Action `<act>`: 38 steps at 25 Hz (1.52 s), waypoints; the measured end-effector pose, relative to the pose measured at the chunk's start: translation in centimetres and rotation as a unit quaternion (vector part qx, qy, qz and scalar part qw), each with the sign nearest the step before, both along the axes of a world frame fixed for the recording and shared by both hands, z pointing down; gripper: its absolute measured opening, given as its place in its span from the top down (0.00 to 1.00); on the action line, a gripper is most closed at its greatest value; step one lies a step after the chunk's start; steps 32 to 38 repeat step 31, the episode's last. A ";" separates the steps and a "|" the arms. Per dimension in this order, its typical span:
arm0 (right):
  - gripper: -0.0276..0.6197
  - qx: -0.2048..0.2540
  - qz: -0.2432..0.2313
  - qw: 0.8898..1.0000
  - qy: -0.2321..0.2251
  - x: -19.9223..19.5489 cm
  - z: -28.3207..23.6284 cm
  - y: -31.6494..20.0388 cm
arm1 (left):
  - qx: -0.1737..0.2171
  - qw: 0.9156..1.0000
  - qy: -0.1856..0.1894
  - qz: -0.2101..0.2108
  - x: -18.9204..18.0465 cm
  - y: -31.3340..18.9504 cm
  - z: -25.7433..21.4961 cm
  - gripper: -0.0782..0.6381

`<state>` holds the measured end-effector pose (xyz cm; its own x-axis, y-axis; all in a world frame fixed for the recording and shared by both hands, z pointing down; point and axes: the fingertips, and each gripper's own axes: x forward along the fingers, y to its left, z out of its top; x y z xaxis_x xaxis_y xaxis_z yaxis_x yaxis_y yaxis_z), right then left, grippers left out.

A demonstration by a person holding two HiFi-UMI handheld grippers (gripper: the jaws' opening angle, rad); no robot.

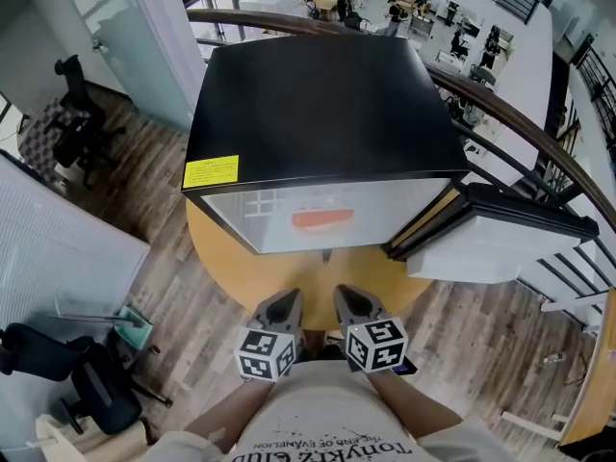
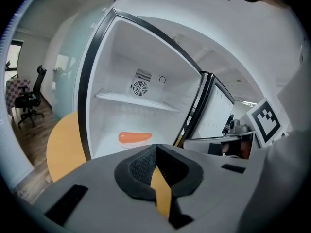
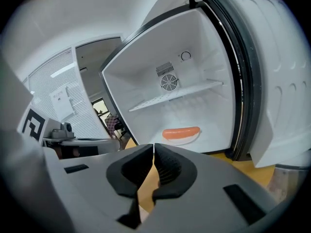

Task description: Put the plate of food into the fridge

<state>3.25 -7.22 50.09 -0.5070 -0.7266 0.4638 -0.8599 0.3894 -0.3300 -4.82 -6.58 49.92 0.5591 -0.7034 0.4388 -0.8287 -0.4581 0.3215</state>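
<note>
A white plate (image 3: 183, 139) with an orange sausage (image 1: 321, 218) (image 2: 134, 137) (image 3: 181, 132) lies on the floor of the small black fridge (image 1: 318, 123), whose door (image 1: 500, 234) stands open to the right. Both grippers are held side by side in front of the fridge, well short of the plate. My left gripper (image 1: 280, 309) (image 2: 155, 152) is shut with nothing between its pads. Likewise my right gripper (image 1: 354, 305) (image 3: 153, 151) is shut and holds nothing.
The fridge stands on a round wooden table (image 1: 250, 272). A wire shelf (image 3: 170, 97) spans the fridge's upper half, with a fan grille (image 2: 139, 88) on the back wall. Office chairs (image 1: 82, 133) stand on the left, and a curved railing (image 1: 539, 142) runs behind on the right.
</note>
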 end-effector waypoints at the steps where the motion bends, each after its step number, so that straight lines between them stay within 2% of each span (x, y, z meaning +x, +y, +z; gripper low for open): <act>1: 0.91 0.003 0.000 1.000 0.002 -0.2 -0.1 0.2 | -0.001 1.000 -0.002 0.002 0.0 0.2 0.1 0.86; 5: 0.91 0.023 -0.018 0.999 0.022 -1.1 -0.7 0.5 | -0.002 1.000 -0.010 0.010 0.1 0.5 0.3 0.86; 11: 0.91 0.024 -0.034 0.998 0.036 -2.0 -0.5 1.4 | 0.003 0.999 -0.018 0.027 0.7 1.1 0.4 0.86; 38: 0.92 0.023 -0.021 0.999 0.033 -1.1 -0.5 1.6 | -0.002 1.000 -0.011 0.026 1.0 1.4 0.6 0.86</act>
